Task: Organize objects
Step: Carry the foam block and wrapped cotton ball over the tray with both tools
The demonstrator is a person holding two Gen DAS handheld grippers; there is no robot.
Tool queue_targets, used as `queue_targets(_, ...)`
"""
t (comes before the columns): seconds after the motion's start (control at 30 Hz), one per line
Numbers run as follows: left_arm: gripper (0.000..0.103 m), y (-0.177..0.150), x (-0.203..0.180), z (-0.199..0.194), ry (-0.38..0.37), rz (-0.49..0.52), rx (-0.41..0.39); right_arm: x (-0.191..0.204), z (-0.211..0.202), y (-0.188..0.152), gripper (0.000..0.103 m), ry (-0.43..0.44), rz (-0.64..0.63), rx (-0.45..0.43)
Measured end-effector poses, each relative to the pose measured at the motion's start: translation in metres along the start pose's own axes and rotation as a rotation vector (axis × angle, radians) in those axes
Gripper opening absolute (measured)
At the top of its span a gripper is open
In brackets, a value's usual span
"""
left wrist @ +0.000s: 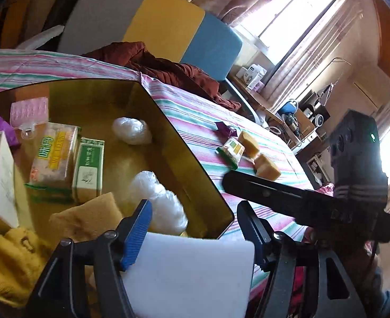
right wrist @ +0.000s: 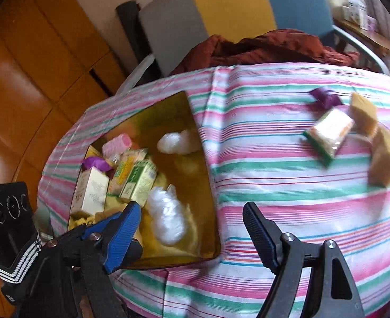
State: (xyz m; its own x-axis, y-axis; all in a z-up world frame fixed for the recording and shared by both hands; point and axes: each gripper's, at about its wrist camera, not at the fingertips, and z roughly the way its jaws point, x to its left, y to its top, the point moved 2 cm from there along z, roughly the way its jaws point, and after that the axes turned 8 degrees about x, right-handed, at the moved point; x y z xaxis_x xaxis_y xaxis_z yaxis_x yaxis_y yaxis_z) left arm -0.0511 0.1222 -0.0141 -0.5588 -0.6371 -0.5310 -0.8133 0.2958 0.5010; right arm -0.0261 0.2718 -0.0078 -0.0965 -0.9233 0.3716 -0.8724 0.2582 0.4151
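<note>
Left wrist view is showing the left gripper (left wrist: 195, 228) clamping a white foam block (left wrist: 192, 273) between its blue pads, just over the near rim of the gold tin box (left wrist: 168, 122). Inside the box, snack packets (left wrist: 54, 156), a green carton (left wrist: 89, 167) and white plastic wads (left wrist: 159, 201) are lying together. Right wrist view is missing that block; instead it is showing the right gripper (right wrist: 192, 228) hanging with jaws wide apart over the striped cloth (right wrist: 287, 185), gripping nothing. Well apart on the cloth, two tan sponges (right wrist: 385, 159), a snack pack (right wrist: 330, 132) and a purple wrapper (right wrist: 324, 96) are sitting.
</note>
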Motion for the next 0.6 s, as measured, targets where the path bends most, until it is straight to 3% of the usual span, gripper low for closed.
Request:
queue_targets(0.2,0.067,0.013,0.023,-0.022,0.115,-0.102,-0.095,-0.012,-0.011,0.001,0.081,-0.001,0.035,-0.036)
queue_targets(0.43,0.077,0.000,0.048,-0.073,0.123,-0.171,-0.172,-0.005,-0.009,-0.003,0.081,-0.003,-0.001,-0.034)
queue_targets(0.6,0.075,-0.018,0.064,-0.095,0.137,-0.229,-0.169,-0.007,-0.009,-0.008,0.081,0.002,0.002,-0.032)
